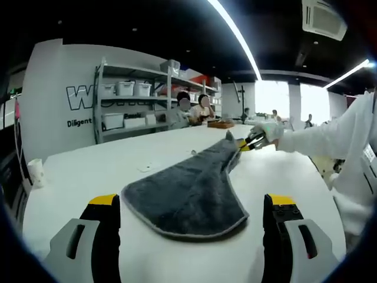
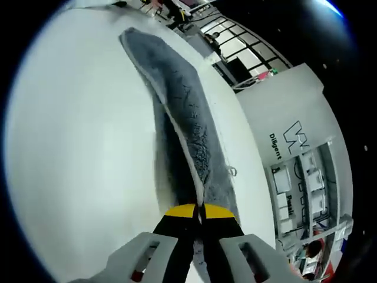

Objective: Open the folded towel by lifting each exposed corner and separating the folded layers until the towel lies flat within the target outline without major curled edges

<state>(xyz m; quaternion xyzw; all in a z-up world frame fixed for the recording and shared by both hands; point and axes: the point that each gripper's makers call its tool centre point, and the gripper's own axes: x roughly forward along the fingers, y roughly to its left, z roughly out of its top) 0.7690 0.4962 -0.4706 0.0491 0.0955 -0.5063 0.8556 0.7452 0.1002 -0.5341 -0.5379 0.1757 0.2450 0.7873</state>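
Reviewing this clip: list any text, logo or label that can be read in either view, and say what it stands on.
"Diligent", cut off by the shelf: on the white wall.
Large outlined "W", the rest hidden behind the shelf: same wall, also seen in the right gripper view.
Labels on the shelf bins: too small to read.

Left view low over table (image 1: 88, 165); right view rolled, close; both share towel (image 1: 188, 194)

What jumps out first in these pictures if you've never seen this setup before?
A grey towel lies draped across a white table, one corner lifted at its far end by the right gripper in a gloved hand. In the right gripper view, yellow-tipped fingers pinch the towel's edge. The left gripper waits open at the near end.
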